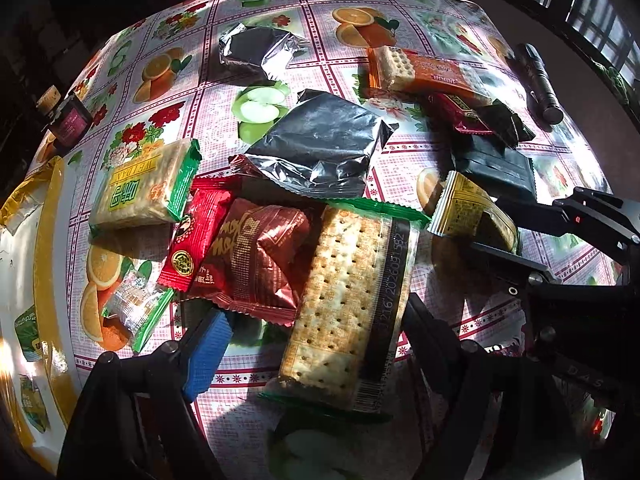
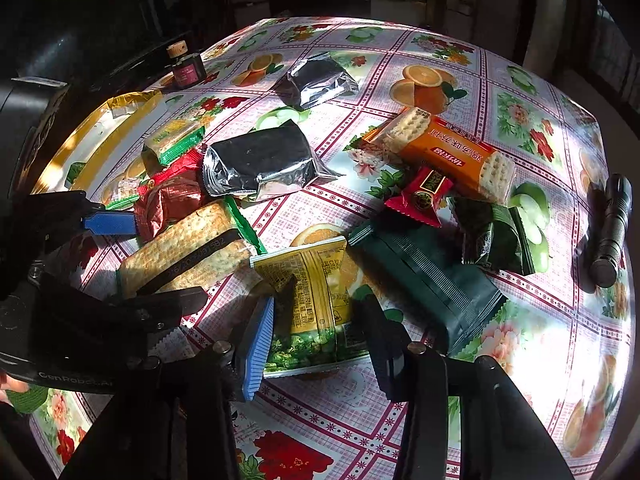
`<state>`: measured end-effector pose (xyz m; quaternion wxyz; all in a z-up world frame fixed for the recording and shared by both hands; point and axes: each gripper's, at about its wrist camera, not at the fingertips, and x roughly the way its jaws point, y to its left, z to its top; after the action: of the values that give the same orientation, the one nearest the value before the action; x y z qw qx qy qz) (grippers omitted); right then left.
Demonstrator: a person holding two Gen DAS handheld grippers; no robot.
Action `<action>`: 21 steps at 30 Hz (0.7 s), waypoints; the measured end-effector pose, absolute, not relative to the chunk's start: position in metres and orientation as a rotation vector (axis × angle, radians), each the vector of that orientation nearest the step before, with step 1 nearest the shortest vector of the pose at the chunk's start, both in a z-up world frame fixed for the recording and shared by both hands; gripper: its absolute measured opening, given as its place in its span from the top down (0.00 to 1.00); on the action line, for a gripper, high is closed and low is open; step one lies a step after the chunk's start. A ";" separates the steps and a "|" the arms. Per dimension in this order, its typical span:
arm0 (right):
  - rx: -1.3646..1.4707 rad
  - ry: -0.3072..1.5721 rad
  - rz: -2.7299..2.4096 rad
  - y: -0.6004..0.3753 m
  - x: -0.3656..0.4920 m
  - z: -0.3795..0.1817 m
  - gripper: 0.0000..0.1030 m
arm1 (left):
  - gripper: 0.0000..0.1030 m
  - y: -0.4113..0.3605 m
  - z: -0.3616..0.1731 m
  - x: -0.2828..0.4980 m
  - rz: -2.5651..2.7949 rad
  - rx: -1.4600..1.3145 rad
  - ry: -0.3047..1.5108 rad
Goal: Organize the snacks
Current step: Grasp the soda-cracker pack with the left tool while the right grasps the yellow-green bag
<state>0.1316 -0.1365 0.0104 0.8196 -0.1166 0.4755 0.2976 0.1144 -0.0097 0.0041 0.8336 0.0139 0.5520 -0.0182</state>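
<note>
We see the yellow snack packet [image 2: 316,280] lying flat on the desk [image 2: 540,184] between the narrowed fingers of our right claw [image 2: 316,332], though whether the pads press it is unclear. Our left claw [image 1: 316,340] stands wide astride the long cracker pack [image 1: 352,300], not gripping. A white-and-gold bag [image 1: 36,280] at the desk's left edge is cut off, its contents hidden.

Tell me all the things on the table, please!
Silver foil packets: 2, silver, table middle and far side.
Cracker packs: 3, green or orange wrap.
Yellow snack bag: 1, between the right gripper's fingers.
Red packets: 3, red.
Dark green packets: 2.
Small clear candy: 1.
Flashlight: 1, black.
Little jar: 1, dark, cork lid.
Big bag: 1, white and gold.
Tablecloth: fruit, flowers.
Left gripper: open.
Right gripper: around the bag.
</note>
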 end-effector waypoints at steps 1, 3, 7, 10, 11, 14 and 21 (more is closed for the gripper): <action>-0.241 1.011 0.632 -0.137 0.129 0.011 0.57 | 0.43 -0.010 0.006 0.113 -0.040 0.033 1.154; -0.215 1.008 0.637 -0.138 0.123 0.012 0.59 | 0.56 -0.010 0.010 0.108 -0.034 0.050 1.148; -0.170 0.967 0.614 -0.139 0.105 0.024 0.67 | 0.56 0.001 0.014 0.092 -0.019 0.034 1.148; -0.156 0.924 0.602 -0.137 0.087 0.038 0.67 | 0.56 0.010 0.022 0.072 -0.003 0.016 1.127; -0.157 0.909 0.595 -0.136 0.081 0.043 0.67 | 0.56 0.014 0.025 0.065 0.001 0.006 1.122; -0.177 0.869 0.576 -0.127 0.062 0.057 0.67 | 0.56 0.026 0.036 0.044 0.019 -0.017 1.101; -0.278 0.813 0.545 -0.094 0.027 0.074 0.67 | 0.56 0.052 0.068 -0.004 0.075 -0.067 1.028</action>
<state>0.0267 -0.0939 0.0736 0.8734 -0.1329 0.3892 0.2609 -0.0037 0.0517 0.0679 0.8696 -0.0321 0.4914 0.0357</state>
